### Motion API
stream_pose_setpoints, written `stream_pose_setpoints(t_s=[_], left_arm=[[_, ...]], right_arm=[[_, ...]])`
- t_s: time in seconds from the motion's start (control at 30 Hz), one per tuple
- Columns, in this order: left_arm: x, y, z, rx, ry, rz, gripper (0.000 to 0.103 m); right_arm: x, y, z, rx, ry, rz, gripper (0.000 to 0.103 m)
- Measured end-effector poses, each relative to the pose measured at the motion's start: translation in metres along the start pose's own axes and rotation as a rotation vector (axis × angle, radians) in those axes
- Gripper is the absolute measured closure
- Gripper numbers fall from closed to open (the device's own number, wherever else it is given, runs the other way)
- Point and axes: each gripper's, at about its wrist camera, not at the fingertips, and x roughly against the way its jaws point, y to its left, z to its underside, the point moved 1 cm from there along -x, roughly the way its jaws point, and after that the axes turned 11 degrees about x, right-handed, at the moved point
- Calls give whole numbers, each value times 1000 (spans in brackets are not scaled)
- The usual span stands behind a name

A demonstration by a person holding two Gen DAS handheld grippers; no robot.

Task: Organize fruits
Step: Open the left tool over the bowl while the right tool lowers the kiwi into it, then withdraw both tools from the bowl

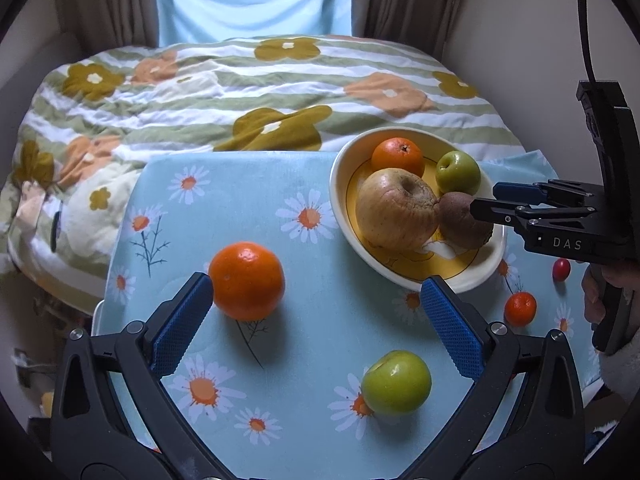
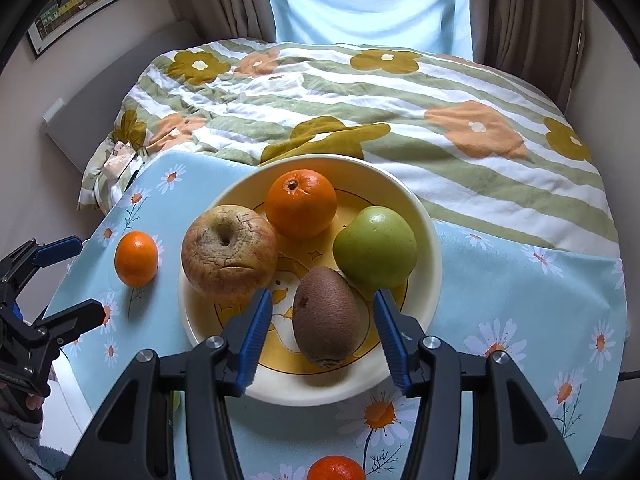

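The right tool (image 2: pixel 320 330) hangs over the near side of the cream bowl (image 2: pixel 420 216), its blue pads standing open on either side of the kiwi (image 2: pixel 326 316) without touching it, which suggests the kiwi lies where it belongs beside the wrinkled apple (image 2: pixel 228 248), an orange (image 2: pixel 301 204) and a green apple (image 2: pixel 374 246). The left tool (image 1: pixel 316 300) is spread wide and empty over the bench (image 1: pixel 340 320), with a loose orange (image 1: pixel 247 280) just by its left pad and a second green apple (image 1: pixel 396 382) nearer, probably the next fruits to gather; the only legible writing is "DAS" on the right tool's body
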Motion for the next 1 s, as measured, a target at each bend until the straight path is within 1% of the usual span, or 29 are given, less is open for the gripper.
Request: stream_pose_setpoints(t_s=[0.33, 0.4, 0.47, 0.57, 0.63, 0.7, 0.73, 0.77, 0.8, 1.0], left_arm=[[21, -12, -3, 3, -45, -8, 0], [27, -15, -3, 4, -56, -8, 0], [34, -18, -3, 4, -70, -9, 0], [47, -21, -2, 3, -94, -14, 0], [54, -22, 0, 4, -106, -15, 0], [61, -24, -1, 4, -115, -17, 0], [65, -25, -1, 3, -119, -15, 0], [69, -26, -1, 0, -123, -13, 0], [72, -27, -1, -5, -128, -10, 0], [92, -32, 0, -49, -152, 17, 0]], right_arm=[[20, 2, 4, -10, -28, -23, 54], [27, 1, 5, -26, -29, -43, 54], [33, 0, 6, -44, -29, -60, 49], [49, 0, 8, -56, -70, -63, 23], [59, 1, 9, -53, -88, -63, 18], [70, 2, 11, -45, -109, -50, 18], [75, 3, 12, -40, -112, -45, 14], [79, 5, 14, -37, -113, -39, 5], [83, 4, 15, -35, -115, -36, 1], [109, 7, 35, -71, -134, 4, 0]])
